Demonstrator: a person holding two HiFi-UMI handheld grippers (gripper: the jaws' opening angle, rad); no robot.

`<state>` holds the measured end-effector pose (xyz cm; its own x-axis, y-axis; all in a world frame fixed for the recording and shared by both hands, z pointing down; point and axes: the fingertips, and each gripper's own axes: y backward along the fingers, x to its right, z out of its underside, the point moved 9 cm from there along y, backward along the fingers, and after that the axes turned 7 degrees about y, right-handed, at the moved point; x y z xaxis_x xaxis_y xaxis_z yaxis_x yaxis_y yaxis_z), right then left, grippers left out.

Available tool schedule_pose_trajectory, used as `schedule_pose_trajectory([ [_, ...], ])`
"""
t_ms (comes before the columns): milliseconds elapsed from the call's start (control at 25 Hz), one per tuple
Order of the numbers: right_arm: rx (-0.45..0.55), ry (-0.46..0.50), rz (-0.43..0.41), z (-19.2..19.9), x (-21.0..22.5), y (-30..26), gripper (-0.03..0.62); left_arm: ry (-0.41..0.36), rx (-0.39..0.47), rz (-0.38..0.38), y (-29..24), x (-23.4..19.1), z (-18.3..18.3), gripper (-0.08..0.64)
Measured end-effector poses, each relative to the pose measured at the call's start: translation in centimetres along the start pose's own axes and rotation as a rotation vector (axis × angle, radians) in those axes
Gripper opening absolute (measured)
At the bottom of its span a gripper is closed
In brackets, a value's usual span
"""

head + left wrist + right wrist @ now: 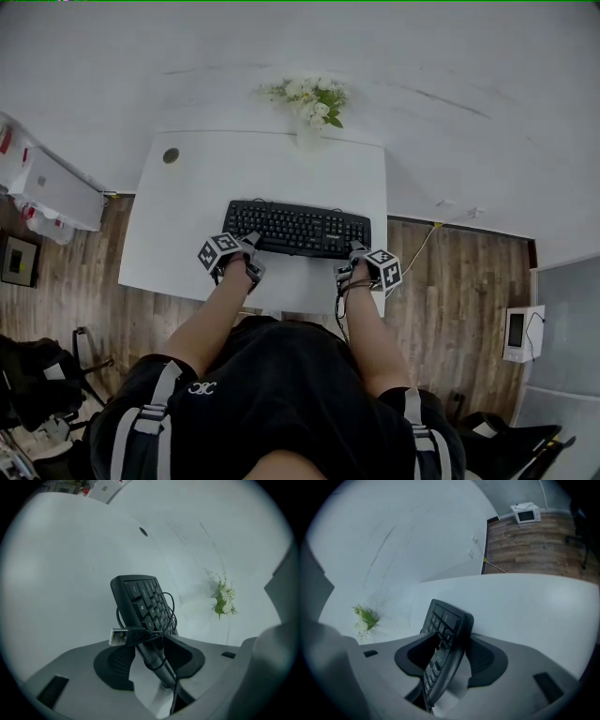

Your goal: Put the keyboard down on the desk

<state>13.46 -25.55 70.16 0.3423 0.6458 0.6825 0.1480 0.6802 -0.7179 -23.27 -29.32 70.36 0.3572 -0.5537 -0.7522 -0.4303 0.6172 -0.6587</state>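
The black keyboard (295,229) lies flat on the white desk (183,211), near its front edge. My left gripper (246,246) is at the keyboard's left end and my right gripper (354,255) at its right end. In the left gripper view the keyboard (143,602) stands edge-on between the jaws of that gripper (150,660), with bare desk showing between it and the left pad (115,660). Its coiled cable and USB plug (119,636) hang over that end. In the right gripper view the keyboard (445,630) sits between the parted jaws of that gripper (450,660), with a gap at the right pad (487,660).
A vase of white flowers (314,101) stands at the desk's back edge against the wall. A round cable hole (171,156) marks the desk's back left corner. Wooden floor lies on both sides, with a small white device (520,330) at the right and boxes at the left.
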Motion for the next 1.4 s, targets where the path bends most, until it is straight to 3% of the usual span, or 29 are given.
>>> schedule_pose_trajectory([
  [120, -0.011, 0.049, 0.044, 0.2, -0.1, 0.5, 0.224, -0.028, -0.003, -0.055, 0.8, -0.2, 0.0, 0.209],
  [240, -0.004, 0.075, 0.065, 0.2, -0.1, 0.7, 0.235, 0.006, 0.006, -0.087, 1.3, -0.7, -0.4, 0.229],
  [360, -0.001, 0.098, 0.080, 0.1, -0.2, 1.2, 0.301, 0.034, 0.007, -0.074, 1.9, -0.8, -0.2, 0.229],
  [520, 0.021, 0.127, 0.123, 0.2, 0.5, 2.4, 0.318, 0.044, -0.032, -0.042, 2.5, -0.9, 1.0, 0.205],
  [560, 0.019, 0.132, 0.129, 0.3, 0.8, 2.7, 0.314, 0.042, -0.037, -0.032, 2.7, -0.9, 1.3, 0.162],
  [640, 0.003, 0.138, 0.130, 0.5, 1.2, 3.2, 0.254, 0.033, -0.043, -0.014, 2.9, -0.9, 1.9, 0.093],
  [760, -0.002, 0.194, 0.122, 0.7, 1.2, 3.6, 0.002, -0.012, -0.044, -0.007, 2.9, -0.7, 2.5, 0.003],
  [1080, 0.001, 0.339, 0.028, 1.0, -1.1, 4.3, 0.003, -0.110, -0.055, 0.040, 2.8, 1.5, 3.8, 0.002],
  [1160, 0.015, 0.417, 0.000, 1.1, -2.0, 4.5, 0.003, -0.210, -0.055, 0.067, 3.2, 2.7, 4.1, 0.002],
  [1400, 0.184, 0.807, -0.144, 1.2, -7.6, 7.1, 0.003, -0.751, 0.077, 0.108, 5.1, 8.4, 5.1, 0.002],
])
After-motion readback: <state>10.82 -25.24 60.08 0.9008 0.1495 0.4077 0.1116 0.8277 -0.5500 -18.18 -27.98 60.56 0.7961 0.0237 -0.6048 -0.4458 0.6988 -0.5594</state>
